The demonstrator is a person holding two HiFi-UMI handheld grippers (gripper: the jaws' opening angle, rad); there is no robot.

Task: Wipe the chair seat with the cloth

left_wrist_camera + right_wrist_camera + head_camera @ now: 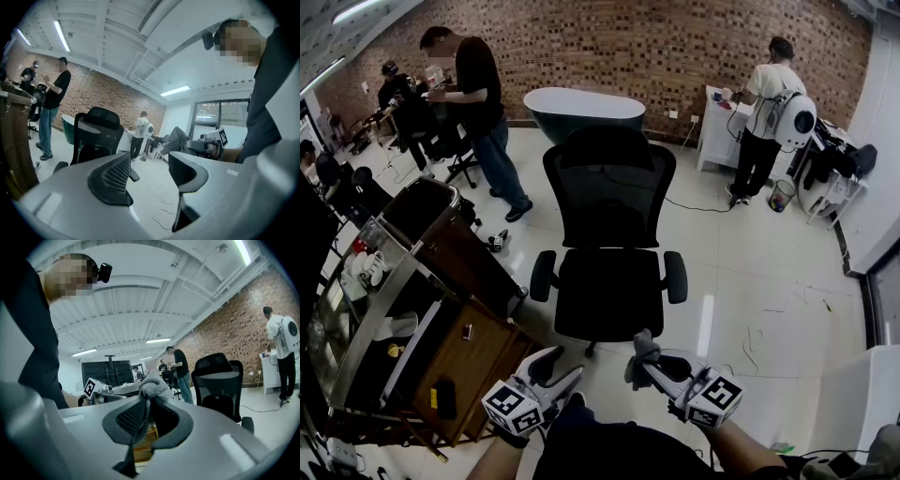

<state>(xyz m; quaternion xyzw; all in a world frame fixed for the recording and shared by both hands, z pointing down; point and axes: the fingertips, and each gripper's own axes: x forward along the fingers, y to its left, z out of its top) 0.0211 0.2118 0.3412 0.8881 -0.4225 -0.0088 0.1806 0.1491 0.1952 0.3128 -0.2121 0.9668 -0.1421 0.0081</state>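
A brick wall [609, 52] runs across the far end of the room, above a pale glossy floor [750, 272]. At nine o'clock from the person holding the grippers stands a long wooden counter [487, 356] with small items on it. A dark oval tub [584, 110] with a white rim sits at twelve o'clock against the wall.

Just in front of the tub is the black mesh-backed office chair [609, 187]. It faces the holder, and its seat [609, 292] is bare. A person in black [478, 103] stands at eleven o'clock. A person in a white shirt [766, 112] with a round white backpack stands at two o'clock, at a white cabinet.

The left gripper [558, 367] is low at seven o'clock. Its jaws are spread wide with only air between them. The right gripper [647, 367] is at five o'clock, short of the seat. Its jaws are pinched together on the grey cloth [641, 352], which bunches above the tips. Each gripper carries a marker cube [715, 394] printed with black-and-white squares.
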